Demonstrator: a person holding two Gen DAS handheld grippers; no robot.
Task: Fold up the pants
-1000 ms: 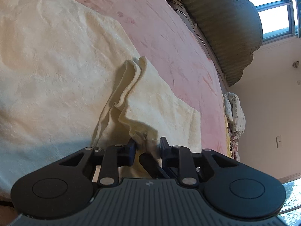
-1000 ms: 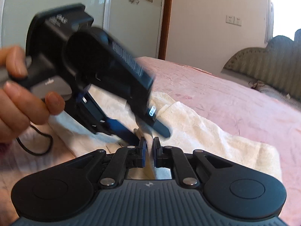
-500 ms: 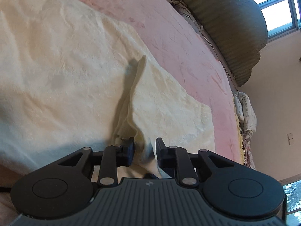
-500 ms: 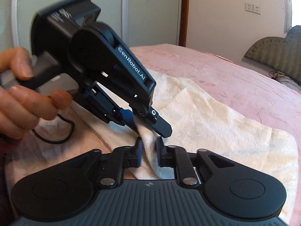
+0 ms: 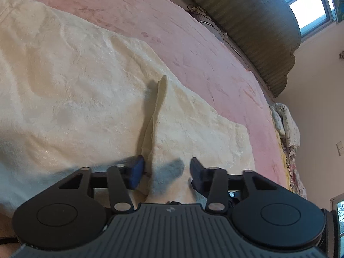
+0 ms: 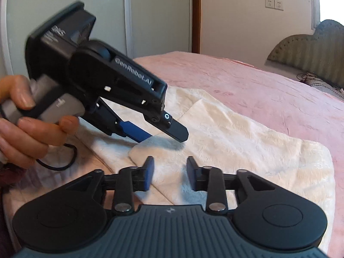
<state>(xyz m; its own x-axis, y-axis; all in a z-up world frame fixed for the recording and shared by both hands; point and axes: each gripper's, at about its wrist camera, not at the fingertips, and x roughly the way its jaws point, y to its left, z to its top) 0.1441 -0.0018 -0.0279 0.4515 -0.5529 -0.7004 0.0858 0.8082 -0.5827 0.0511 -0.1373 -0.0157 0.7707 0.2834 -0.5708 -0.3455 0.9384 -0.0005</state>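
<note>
Now released, the cream pants (image 6: pixel 247 142) lie on the pink bedspread (image 6: pixel 268 90) as both claws let go at the near edge. Jaws of the right gripper (image 6: pixel 169 174) have just been opening and stand partly apart, its pads clear of the cloth, with a folded corner of the fabric lying between and under them, gripped by nothing. Just above and to its left, the left gripper (image 6: pixel 163 136) hovers low over the same edge, held in a person's hand (image 6: pixel 28 129); its jaws too have just been opening, and in its own view the left gripper's fingertips sit either side of a raised ridge of fabric (image 5: pixel 158 107), not pinching it. That ridge runs up the garment away from the claw, standing proud of the flat cloth around it. Beyond the pants the bedspread stretches to a padded headboard (image 5: pixel 253 25) under a window (image 5: pixel 309 4).

The risk, judged from here, lies in that ridge: left standing, it would probably be pressed into a crooked crease by the next fold. The loose near corner could also slump open once the claws withdraw, since the plush cloth looks springy. A fingertip dragging across the pile on the way out might pull the stacked layers askew, and the two grippers, close together, could knock each other.
</note>
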